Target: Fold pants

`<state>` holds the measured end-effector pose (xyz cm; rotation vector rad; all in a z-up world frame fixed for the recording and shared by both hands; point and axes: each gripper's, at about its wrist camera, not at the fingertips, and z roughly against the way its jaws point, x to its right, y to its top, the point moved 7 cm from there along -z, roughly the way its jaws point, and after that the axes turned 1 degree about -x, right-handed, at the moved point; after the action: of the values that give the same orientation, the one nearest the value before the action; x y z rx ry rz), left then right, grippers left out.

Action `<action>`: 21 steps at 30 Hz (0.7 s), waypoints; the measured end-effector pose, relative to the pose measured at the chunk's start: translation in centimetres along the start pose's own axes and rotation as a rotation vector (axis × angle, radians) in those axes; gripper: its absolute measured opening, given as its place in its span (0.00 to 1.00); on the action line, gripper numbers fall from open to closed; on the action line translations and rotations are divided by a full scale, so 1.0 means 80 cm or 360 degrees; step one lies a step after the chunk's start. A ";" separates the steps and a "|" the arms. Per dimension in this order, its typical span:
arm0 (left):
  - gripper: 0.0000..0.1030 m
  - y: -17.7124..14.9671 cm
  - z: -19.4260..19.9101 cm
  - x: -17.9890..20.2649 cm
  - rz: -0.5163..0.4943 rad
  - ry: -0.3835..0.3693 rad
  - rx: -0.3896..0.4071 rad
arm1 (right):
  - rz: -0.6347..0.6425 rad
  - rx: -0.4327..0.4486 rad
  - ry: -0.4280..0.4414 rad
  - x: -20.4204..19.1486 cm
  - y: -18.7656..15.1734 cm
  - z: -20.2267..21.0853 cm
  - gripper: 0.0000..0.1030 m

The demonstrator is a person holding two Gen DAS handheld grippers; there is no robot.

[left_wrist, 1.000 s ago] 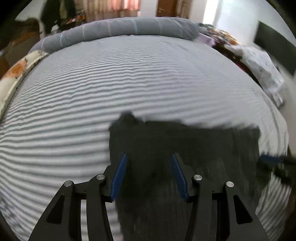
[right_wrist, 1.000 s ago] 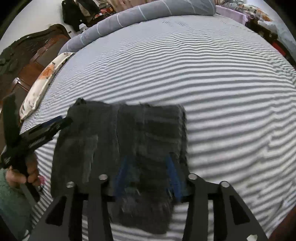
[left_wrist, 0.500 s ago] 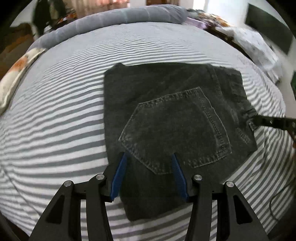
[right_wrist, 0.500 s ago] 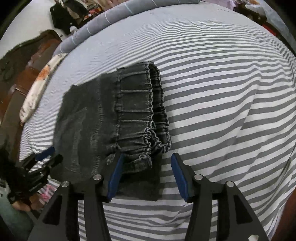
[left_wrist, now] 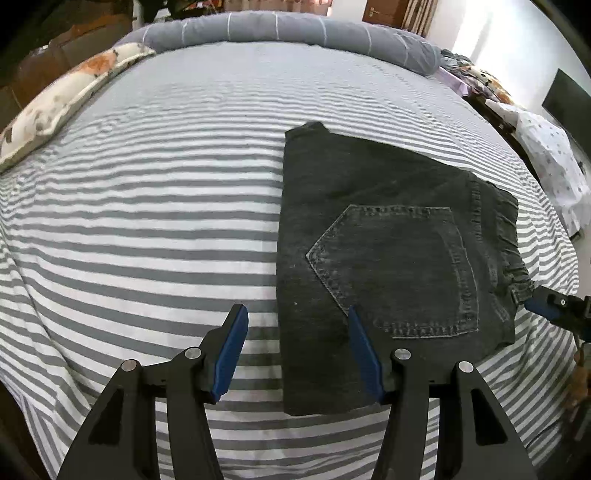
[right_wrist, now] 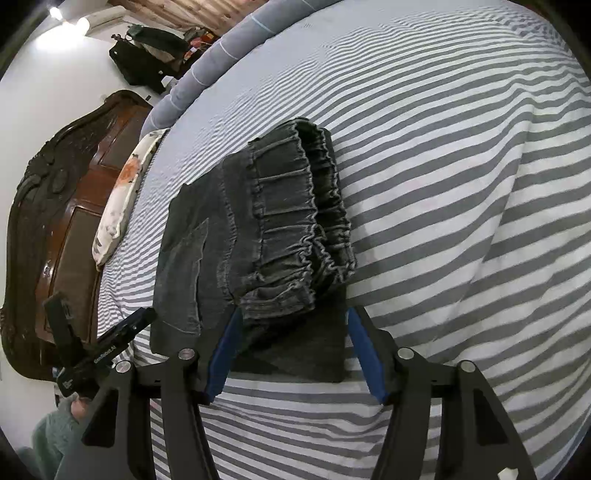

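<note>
- The pants (left_wrist: pixel 391 258) are lying on the striped bed (left_wrist: pixel 147 221) as a compact dark rectangle, back pocket facing up, toward the bed's near edge and well apart from the rolled duvet (left_wrist: pixel 280 29) along its far edge.
- The left tool (left_wrist: pixel 295 354) is standing open over the packet's near left corner; its jaws have just been opening, and only the right pad is lying over cloth, with nothing being pinched.
- The right tool (right_wrist: pixel 291 350) is open too, its jaws having just been widening; the near edge under the gathered waistband (right_wrist: pixel 295 221) is sitting between the pads, but they are not pressing on it.
- A second ago both views were blurred with the cloth in motion; now the fabric is lying still and flat, and both tools are sitting further off the packet.
- That is suggesting the fold has been laid down and released, so the task is looking nearly or wholly done; only tidying of the thick waistband end may be remaining.
</note>
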<state>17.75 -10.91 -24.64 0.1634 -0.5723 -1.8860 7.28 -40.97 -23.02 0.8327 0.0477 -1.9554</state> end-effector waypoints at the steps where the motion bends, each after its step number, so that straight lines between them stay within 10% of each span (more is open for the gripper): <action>1: 0.56 0.001 -0.002 0.000 0.0008 -0.0013 -0.0013 | -0.0001 -0.0004 0.0017 0.000 0.004 -0.001 0.56; 21: 0.60 0.046 -0.037 -0.026 0.0156 -0.0264 -0.0120 | -0.0076 -0.0076 0.0171 0.027 0.050 -0.038 0.60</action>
<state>22.78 -10.94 -25.87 -0.0702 -0.6094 -1.8330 11.48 -43.64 -25.38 0.9119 0.1789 -1.9449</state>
